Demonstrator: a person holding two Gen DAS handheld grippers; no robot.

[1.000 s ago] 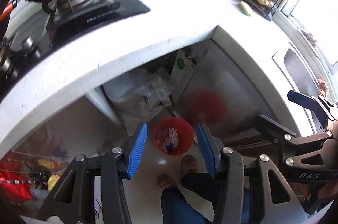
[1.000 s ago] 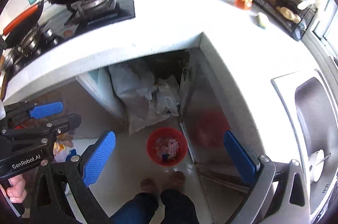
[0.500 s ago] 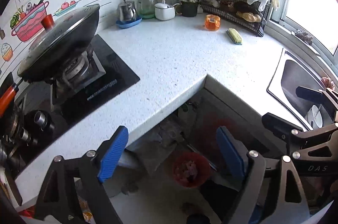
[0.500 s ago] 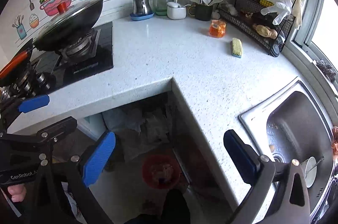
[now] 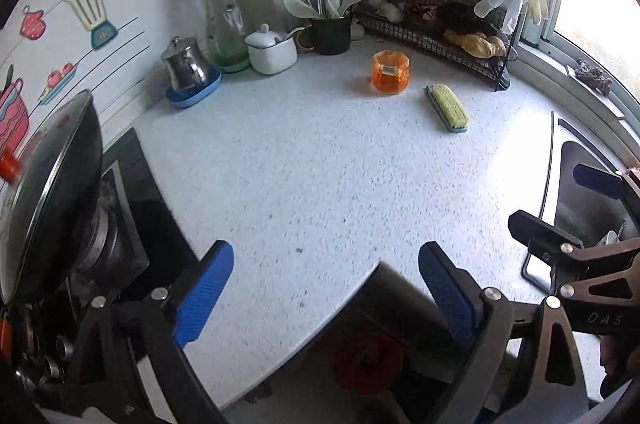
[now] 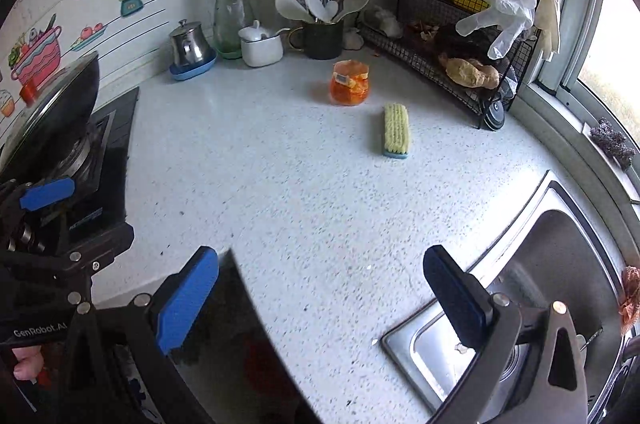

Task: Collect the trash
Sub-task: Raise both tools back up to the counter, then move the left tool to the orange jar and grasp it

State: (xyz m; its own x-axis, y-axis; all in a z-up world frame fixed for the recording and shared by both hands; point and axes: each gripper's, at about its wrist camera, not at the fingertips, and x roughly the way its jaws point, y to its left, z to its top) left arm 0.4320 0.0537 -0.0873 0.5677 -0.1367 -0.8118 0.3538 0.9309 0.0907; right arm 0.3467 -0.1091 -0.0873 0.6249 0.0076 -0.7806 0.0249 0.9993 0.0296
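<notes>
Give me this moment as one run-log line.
phase: scanning counter | left gripper: open, empty | right gripper: open, empty | on countertop: orange container, scrub brush | red bin: below counter edge

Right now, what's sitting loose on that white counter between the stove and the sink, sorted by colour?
Orange: 1, the orange container
Yellow: 1, the scrub brush with a blue base
White: 1, the lidded pot
Silver: 1, the metal jug on a blue dish
Clear: 1, the glass bottle
Dark: 1, the utensil cup
Total: 6
</notes>
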